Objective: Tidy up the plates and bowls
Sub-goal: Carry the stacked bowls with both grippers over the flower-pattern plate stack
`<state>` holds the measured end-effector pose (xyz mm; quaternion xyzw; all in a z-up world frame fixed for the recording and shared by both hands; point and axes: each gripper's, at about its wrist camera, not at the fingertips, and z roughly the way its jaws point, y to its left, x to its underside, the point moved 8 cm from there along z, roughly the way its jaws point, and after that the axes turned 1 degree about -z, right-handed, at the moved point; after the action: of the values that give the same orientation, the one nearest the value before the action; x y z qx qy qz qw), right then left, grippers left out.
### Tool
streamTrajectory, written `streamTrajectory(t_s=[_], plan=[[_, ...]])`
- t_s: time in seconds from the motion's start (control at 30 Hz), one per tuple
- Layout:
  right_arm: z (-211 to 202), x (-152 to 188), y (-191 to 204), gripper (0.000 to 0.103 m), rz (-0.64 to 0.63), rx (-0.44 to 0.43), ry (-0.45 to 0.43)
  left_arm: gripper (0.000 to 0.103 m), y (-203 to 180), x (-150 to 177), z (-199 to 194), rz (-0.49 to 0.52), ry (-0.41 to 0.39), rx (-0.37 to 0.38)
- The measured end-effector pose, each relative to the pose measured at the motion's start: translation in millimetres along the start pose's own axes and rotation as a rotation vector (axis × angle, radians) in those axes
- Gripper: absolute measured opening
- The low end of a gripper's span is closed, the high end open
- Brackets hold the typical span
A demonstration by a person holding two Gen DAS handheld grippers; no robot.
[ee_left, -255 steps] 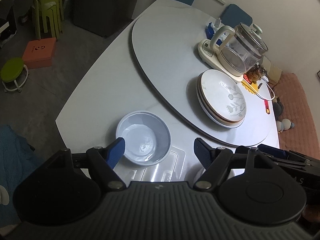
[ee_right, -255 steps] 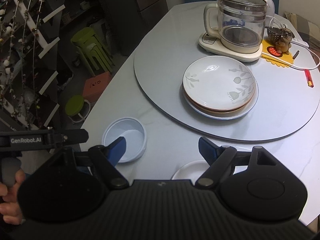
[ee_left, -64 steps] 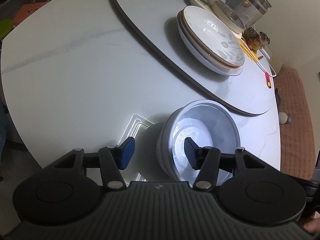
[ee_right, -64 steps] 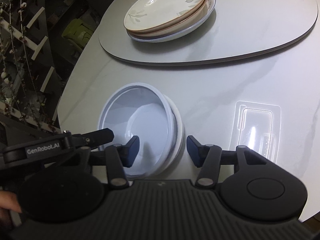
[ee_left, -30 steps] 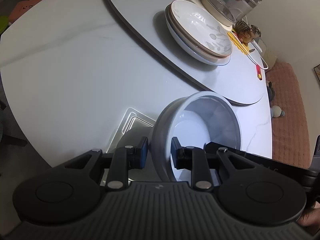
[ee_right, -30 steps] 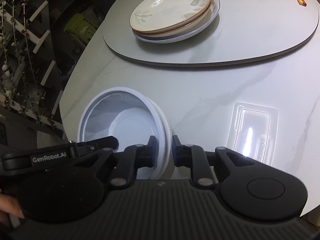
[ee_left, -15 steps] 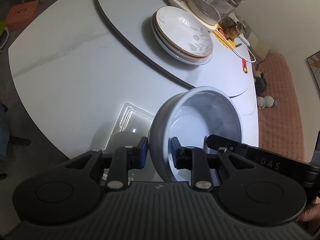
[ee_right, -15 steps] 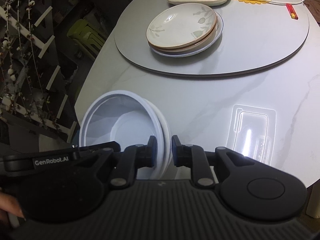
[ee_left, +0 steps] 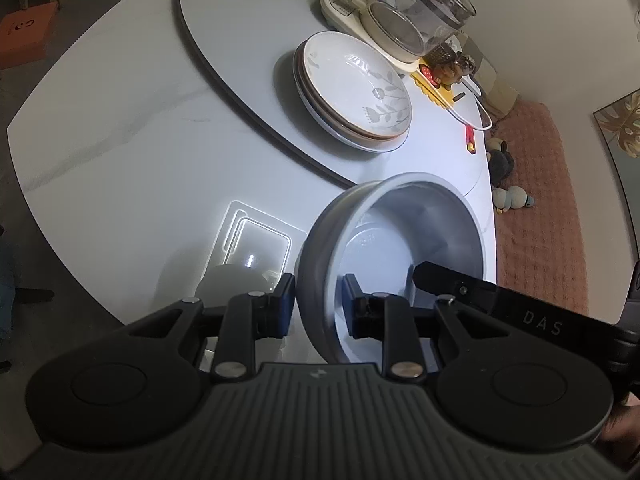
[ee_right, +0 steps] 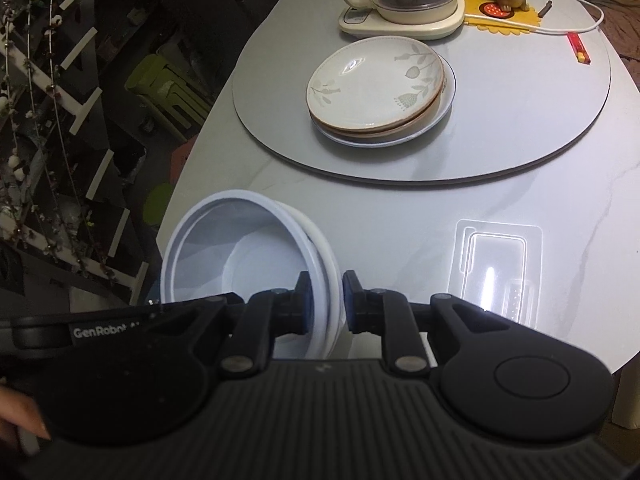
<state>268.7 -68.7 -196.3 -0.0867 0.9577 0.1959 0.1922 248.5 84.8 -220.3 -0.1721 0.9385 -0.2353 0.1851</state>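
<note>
Above the table's (ee_right: 400,216) near edge, the nested bowls (ee_right: 240,248) hang pinched by opposite rims between the left gripper (ee_left: 319,304) and right gripper (ee_right: 323,300); the plate stack (ee_right: 376,92) lies straight ahead on the turntable (ee_right: 520,128), roughly equally near both hands.

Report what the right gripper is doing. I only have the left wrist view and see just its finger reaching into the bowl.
Observer: The right gripper is shut on the near rim, one pad inside and one outside.
Operator: Confirm it is a single bowl.
Observer: No. These are nested bowls: a bluish one sits inside a white outer bowl, and the pads pinch both rims together.
Operator: Check the clear tray.
Observer: The clear tray lies flat on the table, to the right of the bowls and apart from them.
</note>
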Motion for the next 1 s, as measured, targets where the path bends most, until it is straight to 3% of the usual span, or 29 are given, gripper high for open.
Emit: streamTrajectory(t_s=[0.6,1.0], plan=[[3.1,-52.1,33.3,0.019,0.153,0.133,-0.157,0.029,3.1,-84.1,-10.0,0.168,0.063,0.104],[21.0,-89.3,10.7,0.019,0.207,0.161,-0.164,0.029,-11.1,-125.2,25.6,0.137,0.082,0.13]])
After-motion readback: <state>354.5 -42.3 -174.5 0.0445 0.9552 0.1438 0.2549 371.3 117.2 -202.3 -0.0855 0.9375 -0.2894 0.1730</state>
